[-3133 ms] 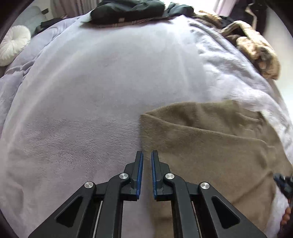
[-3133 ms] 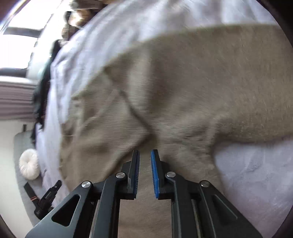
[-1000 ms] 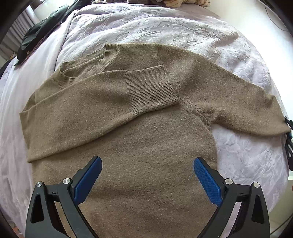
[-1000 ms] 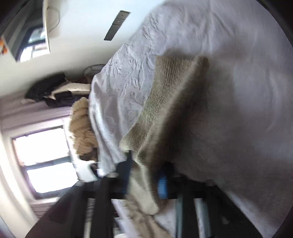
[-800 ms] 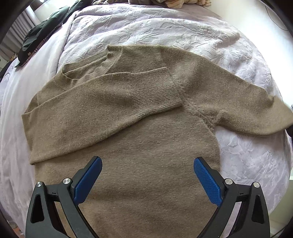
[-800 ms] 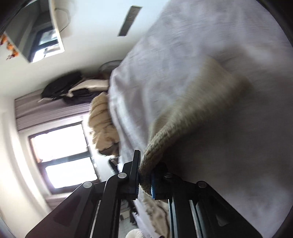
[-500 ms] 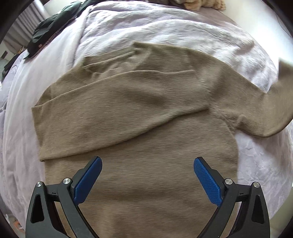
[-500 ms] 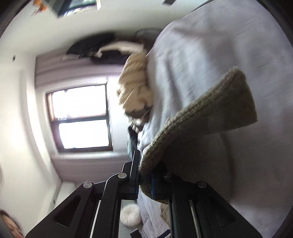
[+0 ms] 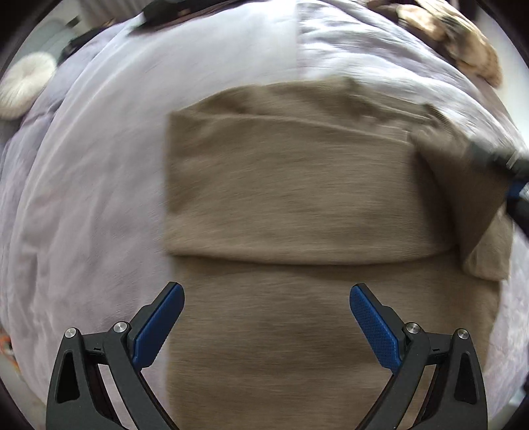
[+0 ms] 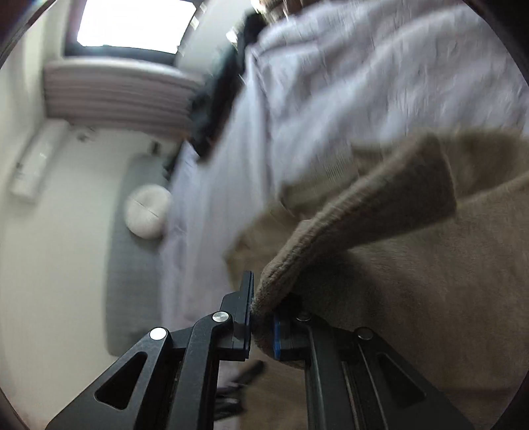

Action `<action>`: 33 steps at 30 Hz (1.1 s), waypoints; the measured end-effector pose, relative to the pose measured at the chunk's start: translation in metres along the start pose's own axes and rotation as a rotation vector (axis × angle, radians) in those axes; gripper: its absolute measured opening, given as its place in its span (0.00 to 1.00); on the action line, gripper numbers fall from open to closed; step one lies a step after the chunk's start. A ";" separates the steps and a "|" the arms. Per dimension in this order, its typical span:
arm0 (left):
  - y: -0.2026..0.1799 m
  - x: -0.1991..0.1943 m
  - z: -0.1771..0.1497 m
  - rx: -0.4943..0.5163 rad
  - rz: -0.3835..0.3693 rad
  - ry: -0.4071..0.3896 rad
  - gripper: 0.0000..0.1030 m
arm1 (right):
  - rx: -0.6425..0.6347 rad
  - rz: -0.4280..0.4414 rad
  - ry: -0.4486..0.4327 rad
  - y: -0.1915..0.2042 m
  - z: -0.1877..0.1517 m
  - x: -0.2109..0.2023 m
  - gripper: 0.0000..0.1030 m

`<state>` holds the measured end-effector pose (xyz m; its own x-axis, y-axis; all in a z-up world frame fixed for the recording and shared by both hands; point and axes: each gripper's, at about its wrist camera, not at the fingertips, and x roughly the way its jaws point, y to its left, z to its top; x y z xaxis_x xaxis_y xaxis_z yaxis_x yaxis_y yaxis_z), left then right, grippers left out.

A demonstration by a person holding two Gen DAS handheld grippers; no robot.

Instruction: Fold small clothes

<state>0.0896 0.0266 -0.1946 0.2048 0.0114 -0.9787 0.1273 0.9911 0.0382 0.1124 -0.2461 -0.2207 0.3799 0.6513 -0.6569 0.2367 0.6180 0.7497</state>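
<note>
A tan knit sweater (image 9: pixel 291 205) lies flat on the lilac bedspread (image 9: pixel 99 172), one sleeve folded across its chest. My left gripper (image 9: pixel 266 307) is open wide and empty, held above the sweater's lower body. My right gripper (image 10: pixel 263 317) is shut on the ribbed cuff of the other sleeve (image 10: pixel 357 211) and holds it lifted over the sweater body. In the left wrist view the right gripper (image 9: pixel 510 168) shows at the right edge with that sleeve (image 9: pixel 463 185) hanging from it. Both views are motion-blurred.
A round white cushion (image 9: pixel 23 86) lies at the bed's far left, also in the right wrist view (image 10: pixel 147 215). Dark clothes (image 9: pixel 175 10) and a beige fluffy blanket (image 9: pixel 456 36) lie along the far edge. A window (image 10: pixel 132 23) is behind.
My right gripper has carried the sleeve cuff up and inward over the sweater. The left gripper has swung left, staying open, so the sweater now sits right of centre.
</note>
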 end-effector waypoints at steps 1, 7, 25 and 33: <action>0.009 0.003 -0.001 -0.016 -0.002 -0.001 0.98 | 0.027 -0.053 0.028 -0.007 -0.004 0.014 0.14; 0.047 0.017 -0.010 -0.086 -0.042 -0.004 0.98 | 0.174 -0.105 -0.065 -0.031 -0.018 -0.002 0.41; 0.064 0.000 -0.008 -0.162 -0.153 -0.060 0.98 | -0.335 -0.264 0.196 0.066 -0.039 0.060 0.45; 0.027 0.030 0.043 -0.186 -0.403 0.002 0.98 | 0.220 -0.155 -0.029 -0.068 -0.077 -0.057 0.47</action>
<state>0.1410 0.0482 -0.2143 0.1729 -0.3804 -0.9085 0.0197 0.9236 -0.3829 0.0056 -0.2909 -0.2405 0.3489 0.5412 -0.7651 0.4813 0.5971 0.6417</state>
